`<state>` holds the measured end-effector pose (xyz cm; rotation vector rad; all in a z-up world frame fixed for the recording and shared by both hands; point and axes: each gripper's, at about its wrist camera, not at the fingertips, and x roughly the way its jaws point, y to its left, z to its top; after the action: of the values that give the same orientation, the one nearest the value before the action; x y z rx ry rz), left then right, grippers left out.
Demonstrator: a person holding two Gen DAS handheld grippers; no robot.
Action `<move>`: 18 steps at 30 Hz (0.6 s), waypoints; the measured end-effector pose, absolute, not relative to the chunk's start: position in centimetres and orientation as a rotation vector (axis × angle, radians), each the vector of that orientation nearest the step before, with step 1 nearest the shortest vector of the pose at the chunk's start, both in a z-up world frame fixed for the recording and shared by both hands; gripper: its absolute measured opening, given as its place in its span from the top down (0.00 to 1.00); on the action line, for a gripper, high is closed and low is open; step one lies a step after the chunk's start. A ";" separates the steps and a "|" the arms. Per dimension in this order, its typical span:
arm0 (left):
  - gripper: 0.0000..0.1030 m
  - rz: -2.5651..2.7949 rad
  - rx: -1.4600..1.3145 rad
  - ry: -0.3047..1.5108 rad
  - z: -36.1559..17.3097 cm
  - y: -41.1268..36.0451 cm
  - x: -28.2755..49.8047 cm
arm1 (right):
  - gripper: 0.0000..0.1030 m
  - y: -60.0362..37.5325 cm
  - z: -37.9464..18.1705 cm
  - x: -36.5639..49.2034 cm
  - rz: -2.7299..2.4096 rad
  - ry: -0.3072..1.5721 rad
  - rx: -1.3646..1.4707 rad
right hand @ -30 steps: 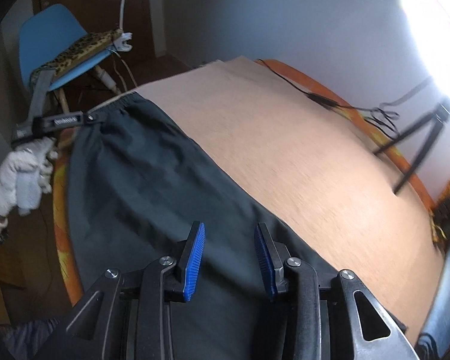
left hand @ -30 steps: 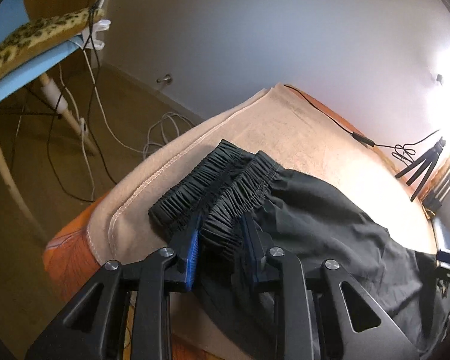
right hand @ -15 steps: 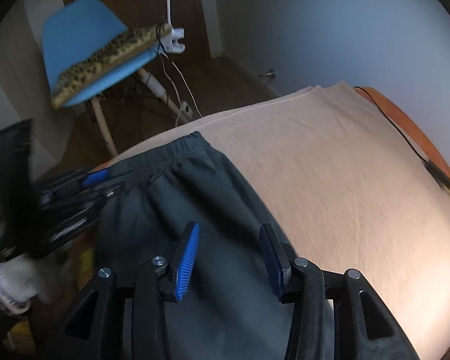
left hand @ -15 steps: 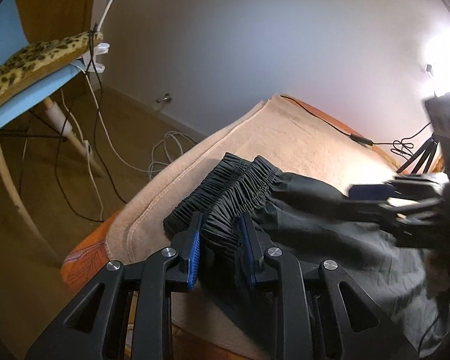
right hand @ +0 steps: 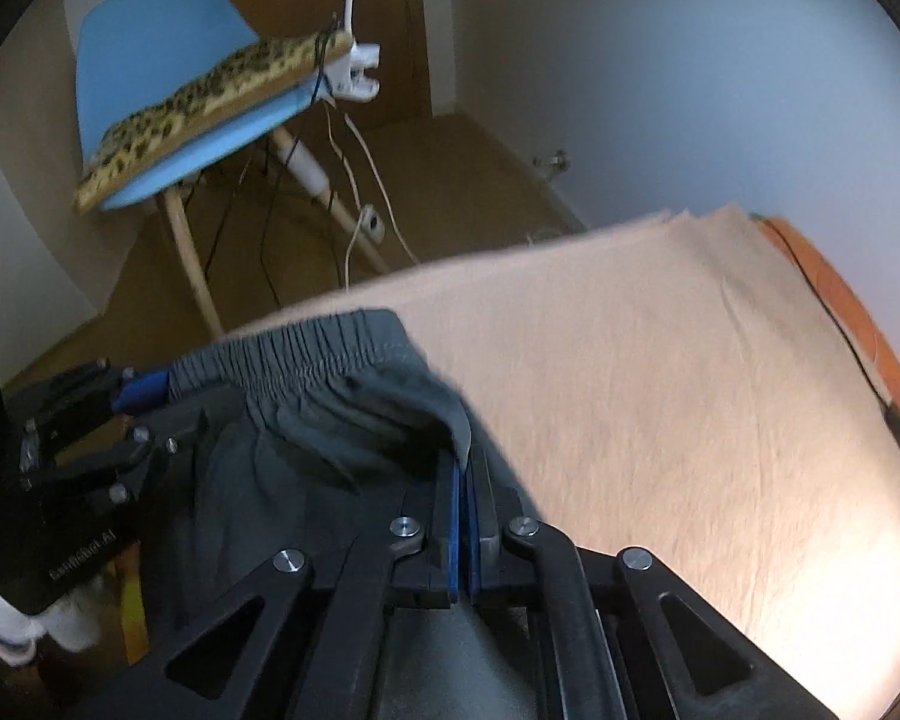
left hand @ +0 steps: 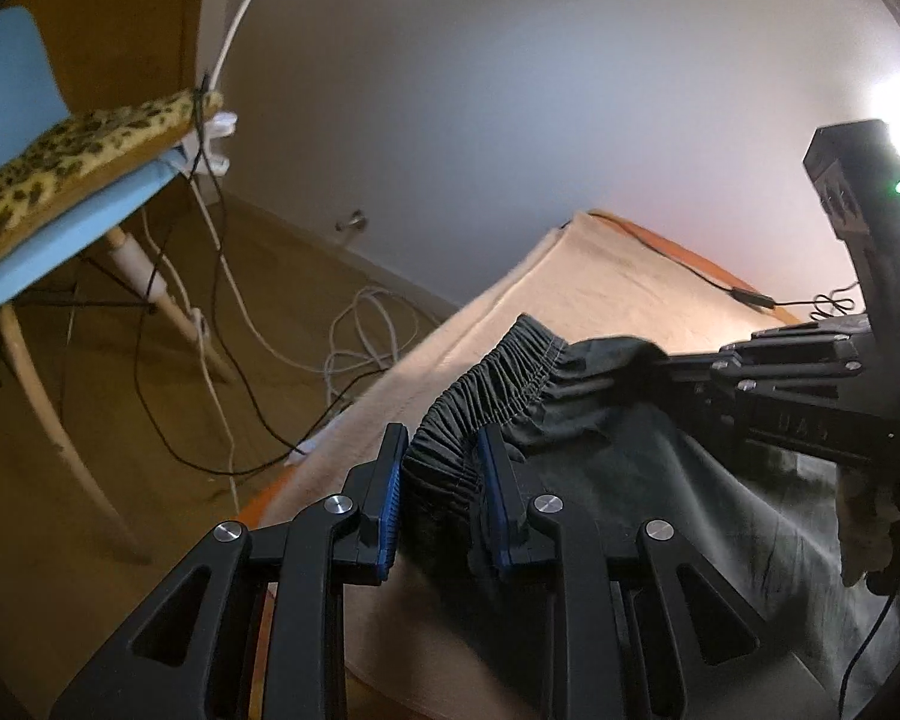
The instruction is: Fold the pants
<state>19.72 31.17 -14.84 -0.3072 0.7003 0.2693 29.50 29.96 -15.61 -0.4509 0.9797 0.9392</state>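
Observation:
Dark grey pants (left hand: 660, 480) lie on a beige blanket (left hand: 600, 282) over an orange bed. My left gripper (left hand: 438, 462) is shut on the bunched elastic waistband (left hand: 486, 372) at its near end. My right gripper (right hand: 465, 474) is shut on the pants' fabric edge (right hand: 438, 414) just below the waistband's far corner, lifting a small fold. In the left wrist view the right gripper (left hand: 654, 369) reaches in from the right and pinches that edge. The left gripper (right hand: 150, 390) shows at the left of the right wrist view, clamped on the waistband (right hand: 306, 354).
A blue chair (right hand: 168, 48) with a leopard-print cushion (left hand: 72, 156) stands on the wooden floor beyond the bed's end, with white and black cables (left hand: 360, 336) trailing beneath. A black cord (left hand: 744, 294) lies along the bed's far edge. A bright lamp glares at the right.
My right gripper swept along the pants toward the waistband and shut on the fabric edge there. The left gripper kept its hold on the waistband, which is now bunched tighter.

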 end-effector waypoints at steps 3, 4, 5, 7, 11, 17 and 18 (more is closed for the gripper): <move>0.76 0.262 -0.323 0.749 -15.6 32.0 20.0 | 0.99 31.5 -15.6 30.0 0.929 0.980 -0.459; 0.75 0.257 -0.327 0.752 -15.7 32.1 19.9 | 0.96 31.9 -15.9 29.9 0.932 0.992 -0.474; 0.72 0.257 -0.329 0.763 -15.8 32.2 19.8 | 0.88 32.1 -16.2 29.8 0.928 0.997 -0.487; 0.66 0.265 -0.337 0.761 -15.7 32.3 19.2 | 0.65 32.0 -16.3 29.5 0.908 0.993 -0.508; 0.60 0.280 -0.356 0.763 -15.1 32.5 18.3 | 0.65 29.2 -14.9 29.3 0.883 0.978 -0.456; 0.50 0.317 -0.349 0.739 -13.3 32.7 17.0 | 0.37 21.3 -10.5 27.4 0.833 0.926 -0.305; 0.50 0.322 -0.347 0.735 -12.9 32.7 16.7 | 0.37 19.4 -9.7 26.6 0.824 0.913 -0.281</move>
<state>16.70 32.65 -12.95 -0.3473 0.7352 0.3215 26.65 19.40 -9.71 -0.2812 0.9130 0.8238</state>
